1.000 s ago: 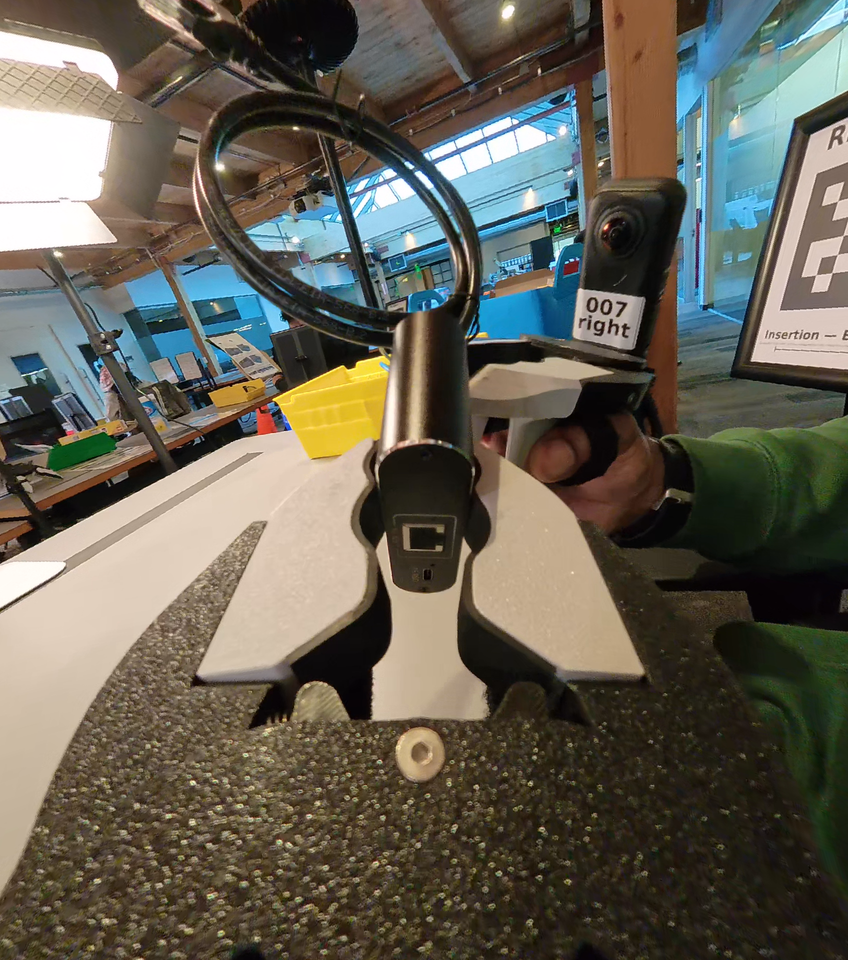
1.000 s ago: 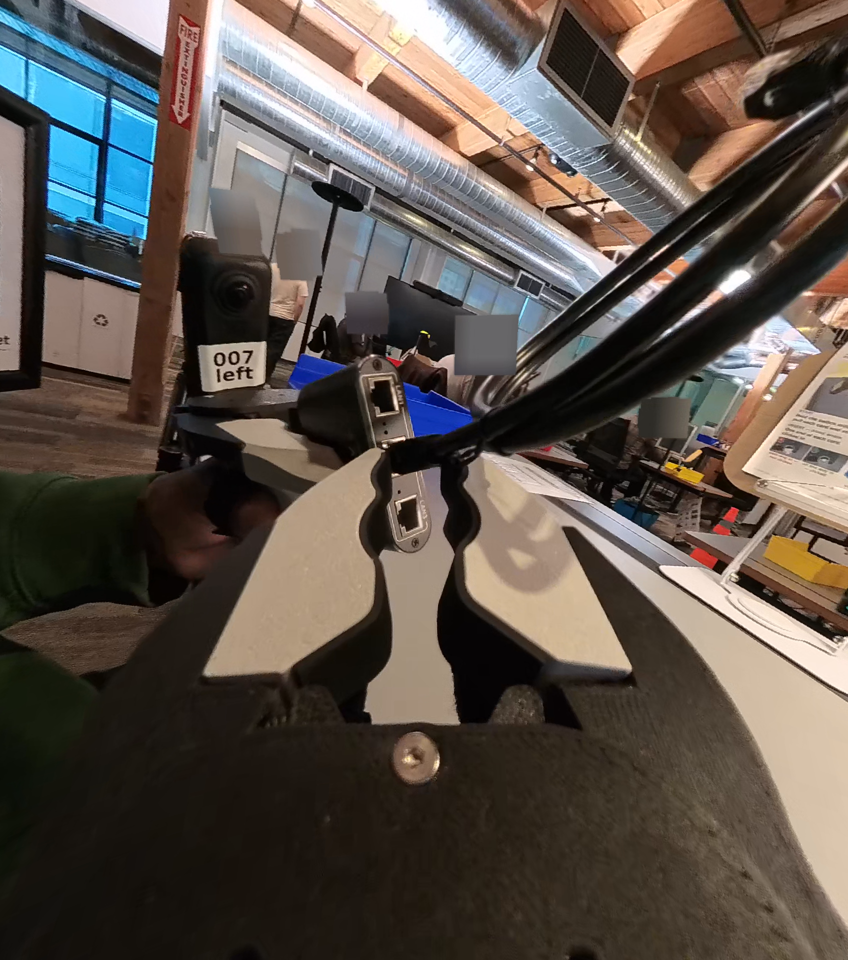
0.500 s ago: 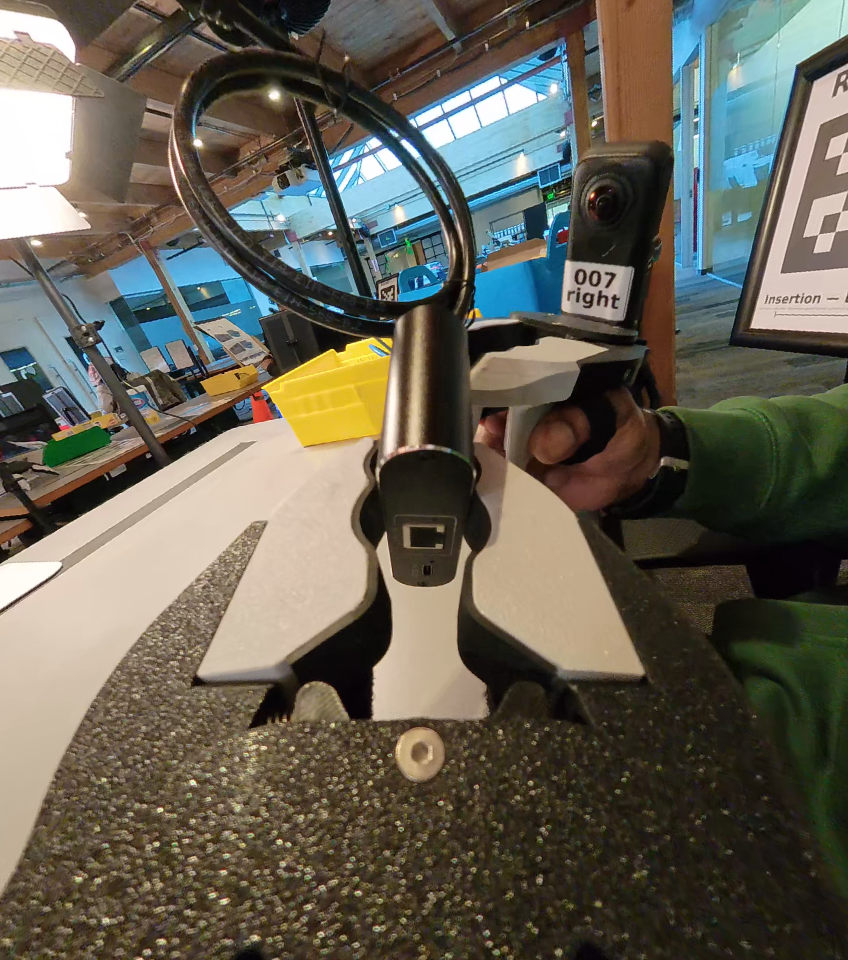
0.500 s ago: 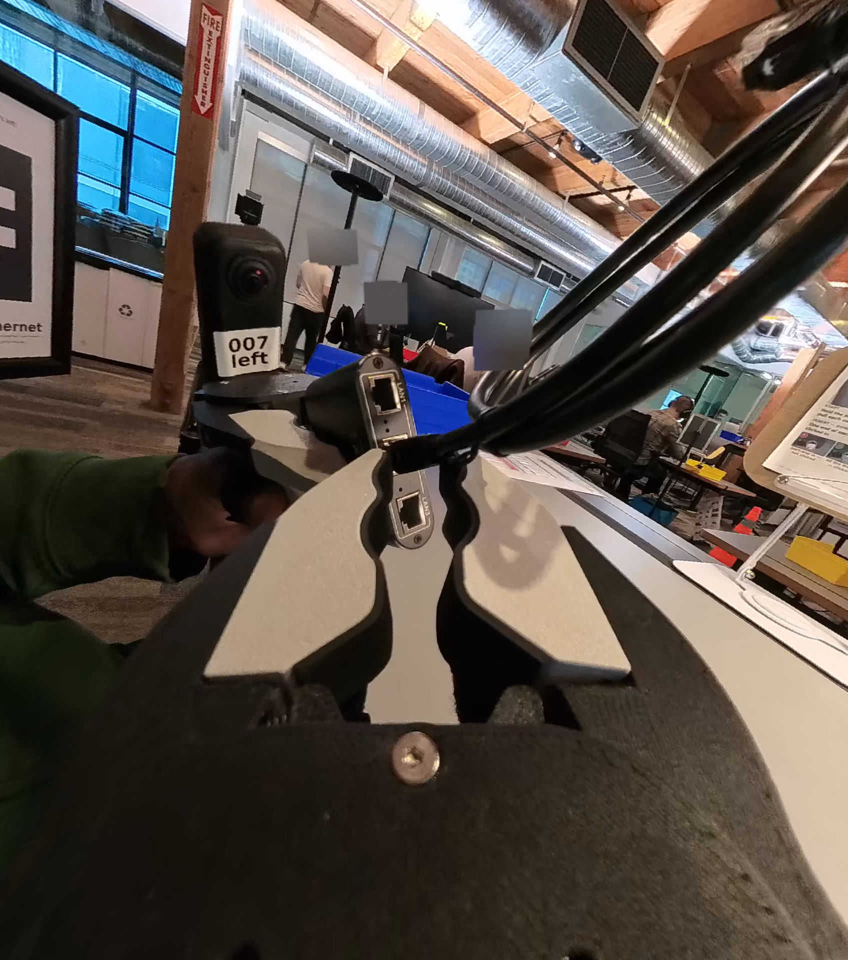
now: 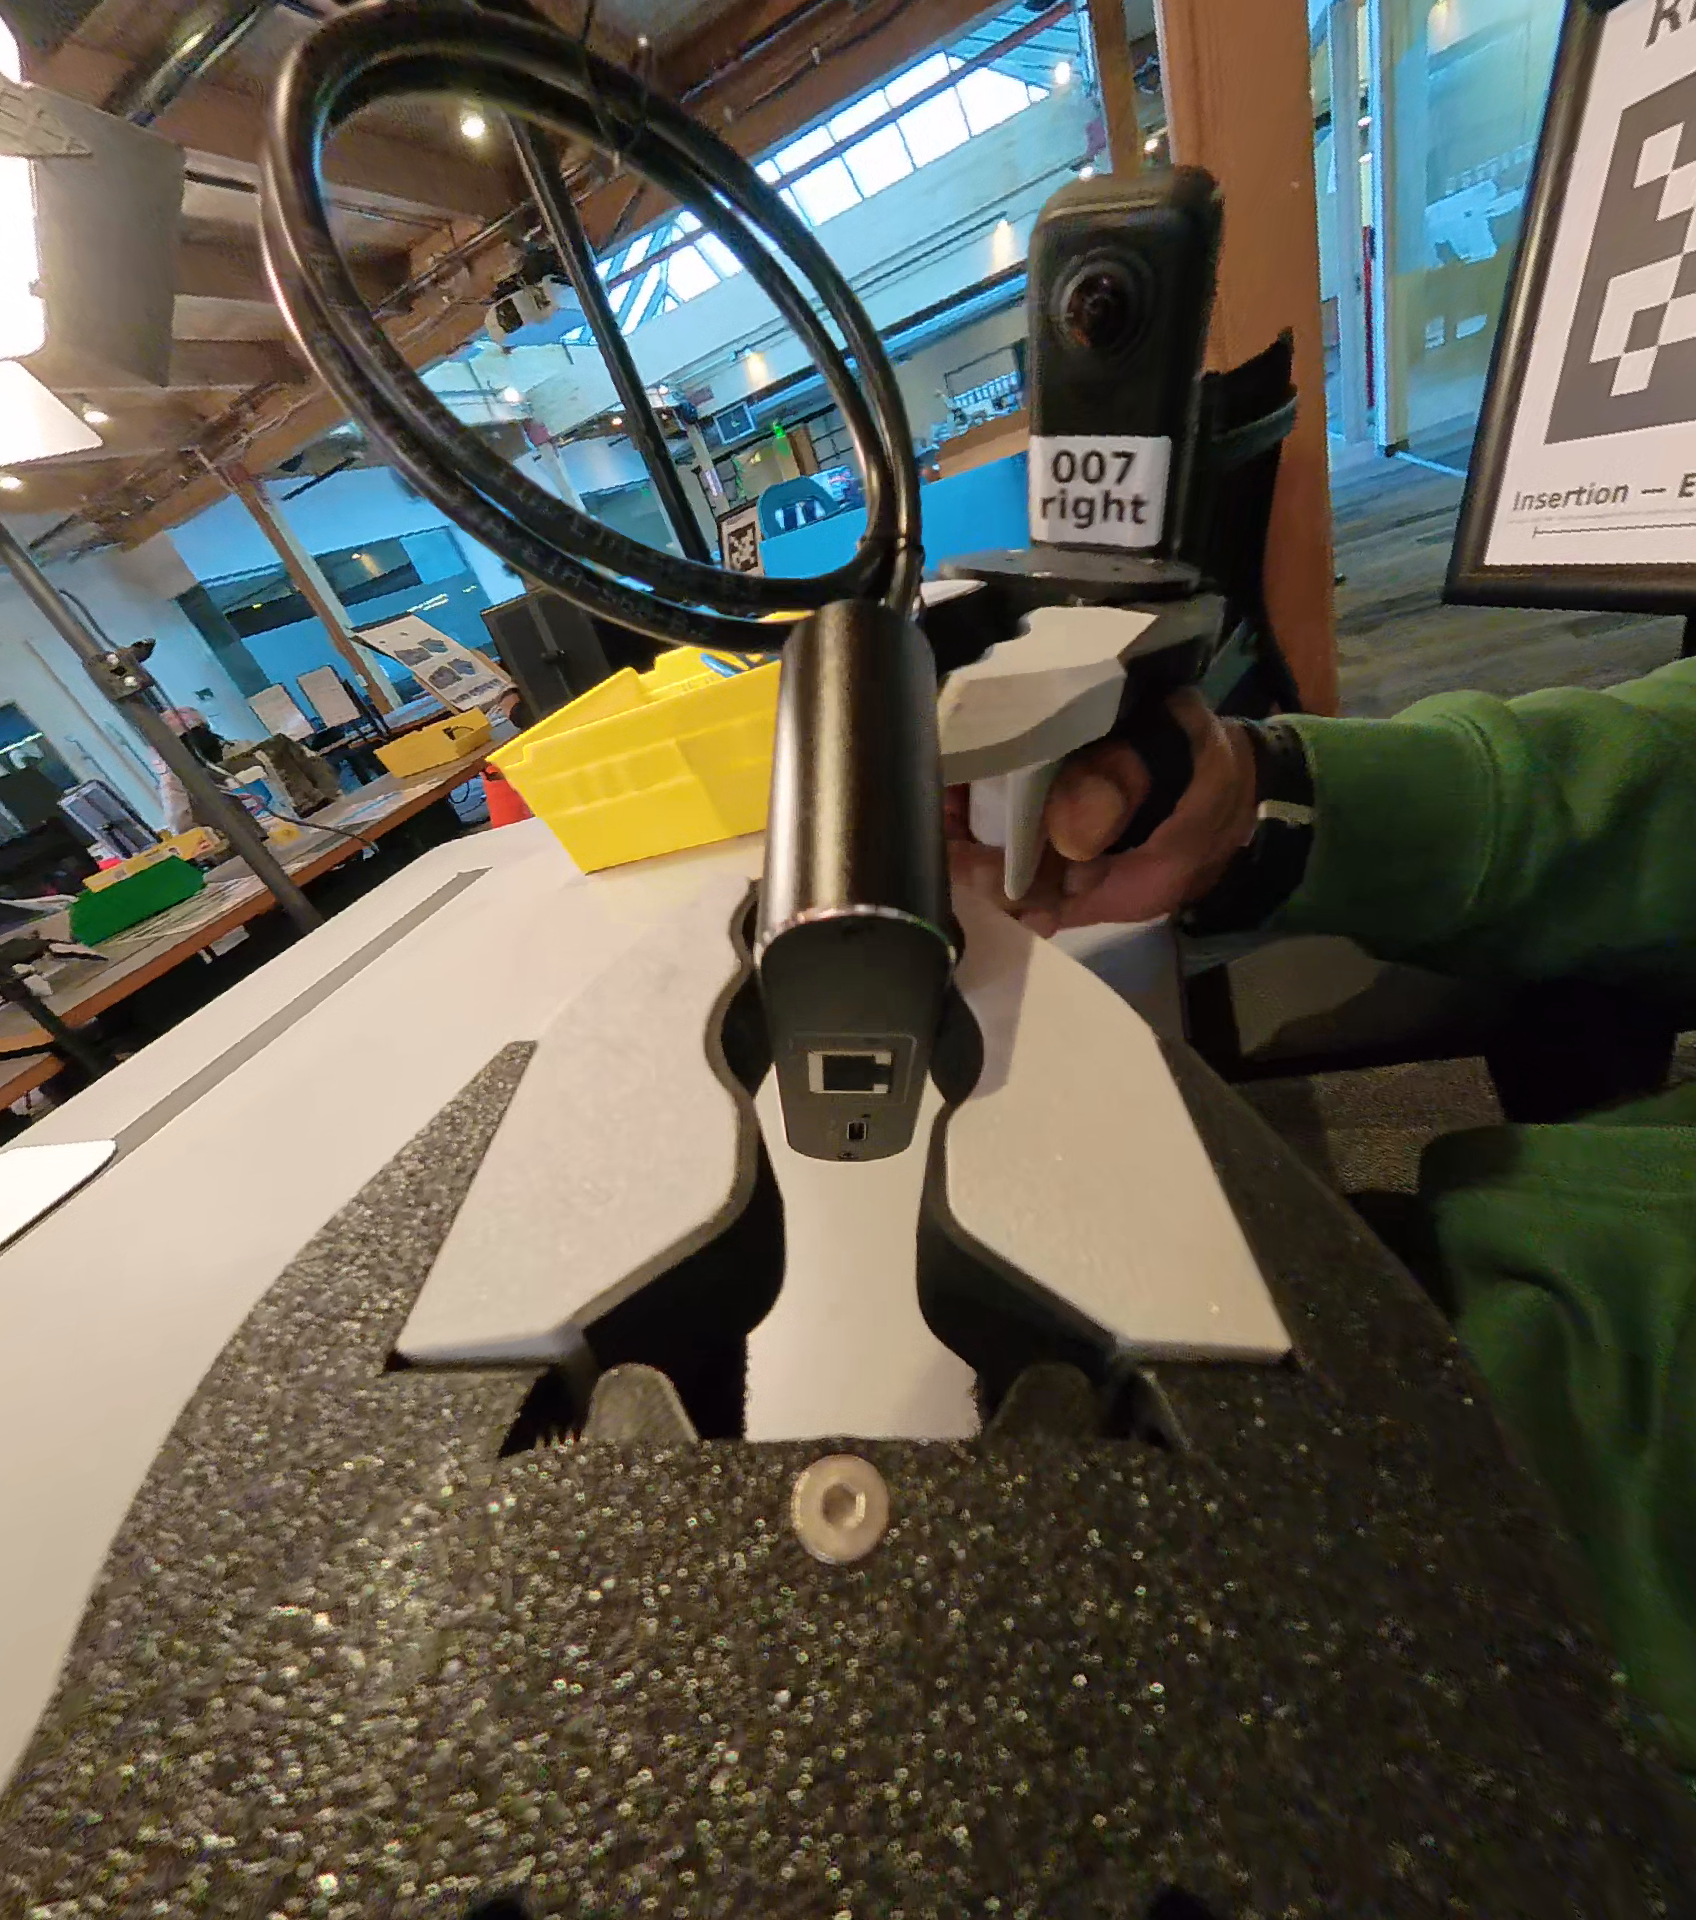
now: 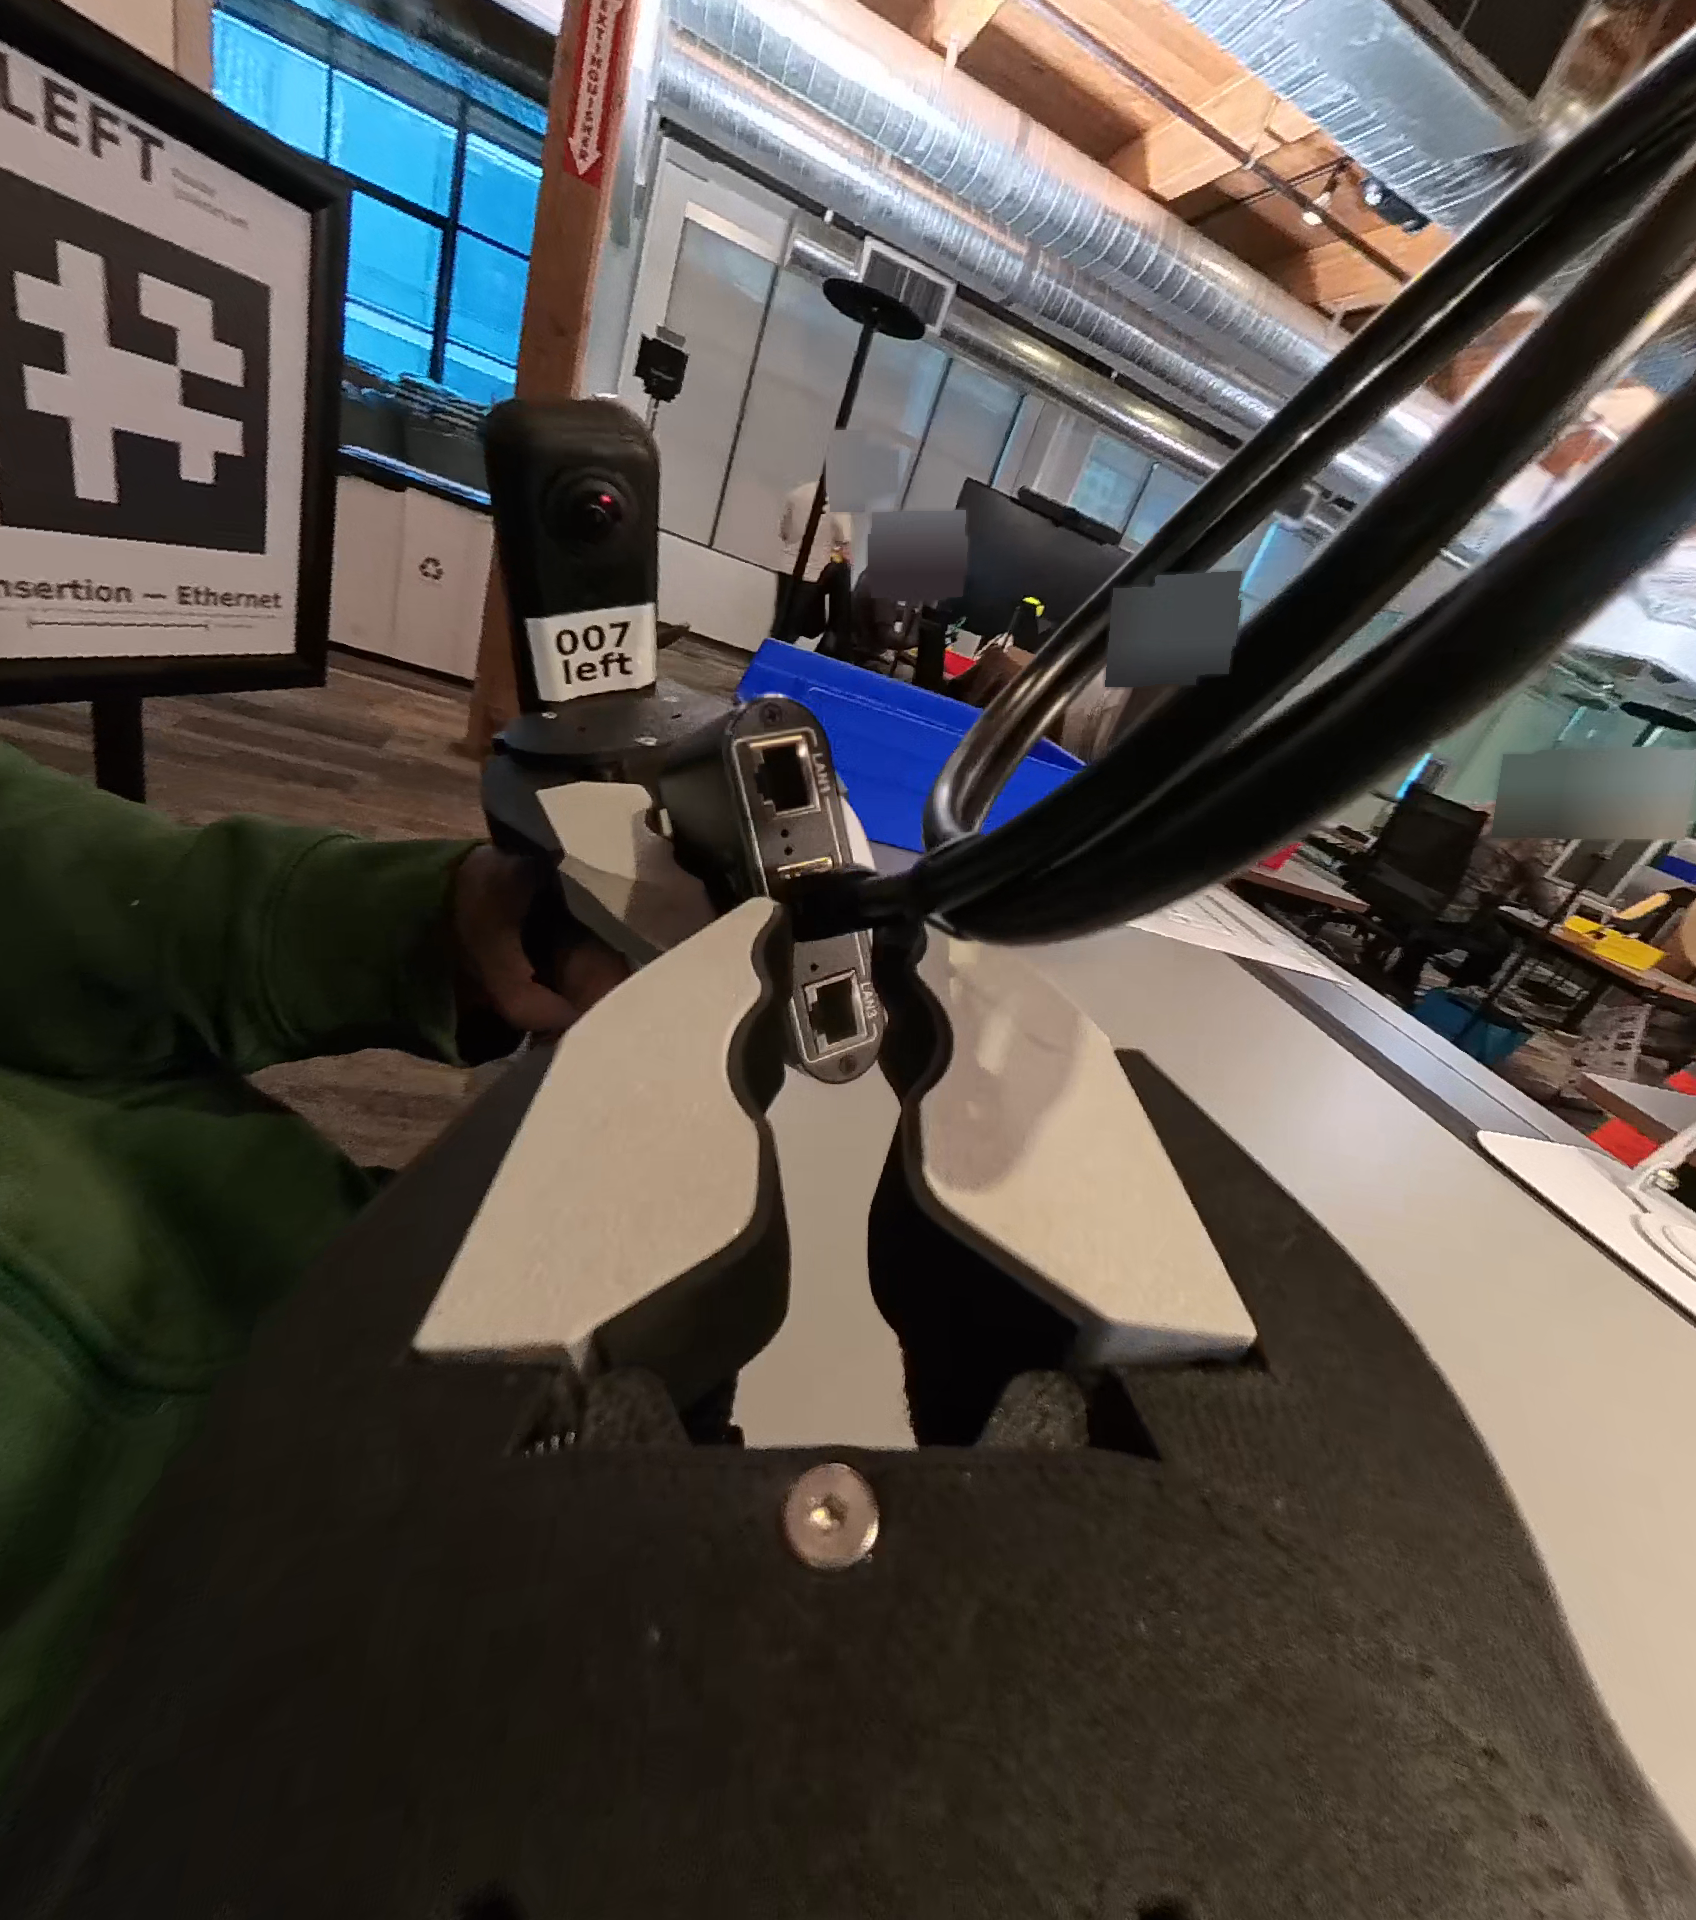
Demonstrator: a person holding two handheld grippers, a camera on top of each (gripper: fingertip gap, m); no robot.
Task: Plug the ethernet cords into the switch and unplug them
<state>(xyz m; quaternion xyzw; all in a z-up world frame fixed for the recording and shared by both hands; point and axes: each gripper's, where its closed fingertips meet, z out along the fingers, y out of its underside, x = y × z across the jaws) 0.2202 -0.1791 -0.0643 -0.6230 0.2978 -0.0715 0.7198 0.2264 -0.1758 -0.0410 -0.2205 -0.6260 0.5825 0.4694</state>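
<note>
Black tube-shaped ethernet switch (image 5: pixel 849 914) held in the air above the grey worktop (image 5: pixel 200 1143), clamped by the left gripper (image 5: pixel 849 1039). Right gripper (image 6: pixel 839 997) is closed on the looped black ethernet cord (image 6: pixel 1239 790) plugged at the switch's middle port.

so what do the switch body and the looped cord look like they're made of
Switch: probably metal or hard plastic, smooth satin black; light streaks run along its rounded shell. Cord: looks like rubbery plastic sheathing, slightly glossy black; it bends into a loop and catches highlights.
</note>
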